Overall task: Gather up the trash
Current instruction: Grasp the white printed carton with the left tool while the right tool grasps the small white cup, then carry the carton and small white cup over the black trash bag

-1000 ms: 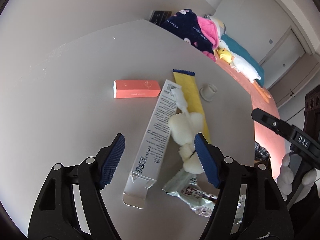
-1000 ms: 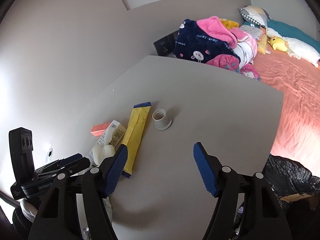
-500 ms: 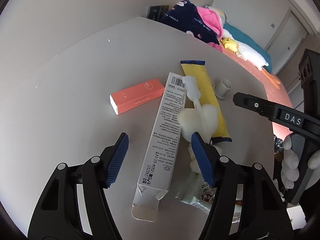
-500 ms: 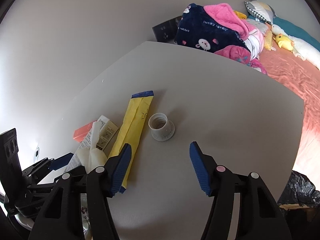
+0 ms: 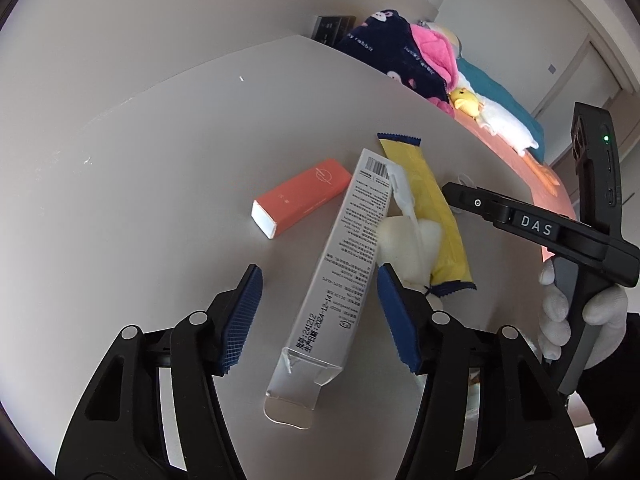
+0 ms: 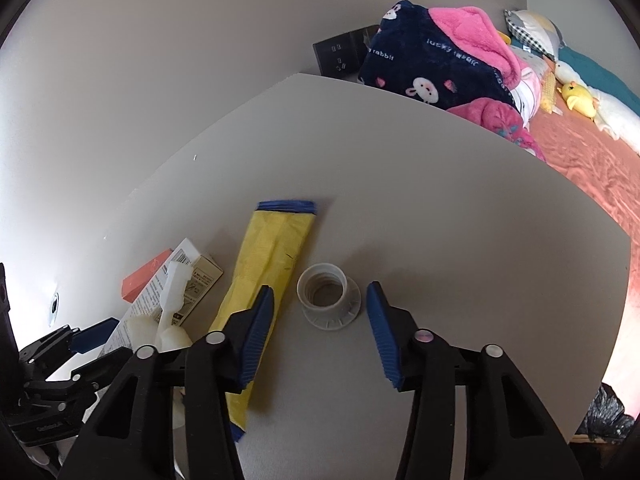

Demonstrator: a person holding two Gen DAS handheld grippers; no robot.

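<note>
A long white printed carton [image 5: 338, 272] lies on the grey table [image 5: 160, 168], its open end towards me. My left gripper [image 5: 320, 316] is open, its blue pads on either side of the carton's near half, a little above it. Beside it lie an orange box [image 5: 300, 200], a yellow wrapper [image 5: 428, 208] and a white brush with crumpled tissue [image 5: 404, 224]. In the right wrist view my right gripper [image 6: 318, 336] is open around a small grey plastic cap [image 6: 328, 300], with the yellow wrapper [image 6: 268, 276] just left of it.
A heap of navy and pink fleece clothes [image 6: 448, 64] lies at the table's far edge, with a bed and soft toys [image 6: 576, 100] behind. A black trash bag [image 6: 608, 416] sits below the table's right edge. A black wall socket [image 6: 340, 56] is behind the table.
My left gripper has moved left, from over the tissue to straddle the white carton. My right gripper has advanced and dropped over the grey cap, which now sits between its fingers.
</note>
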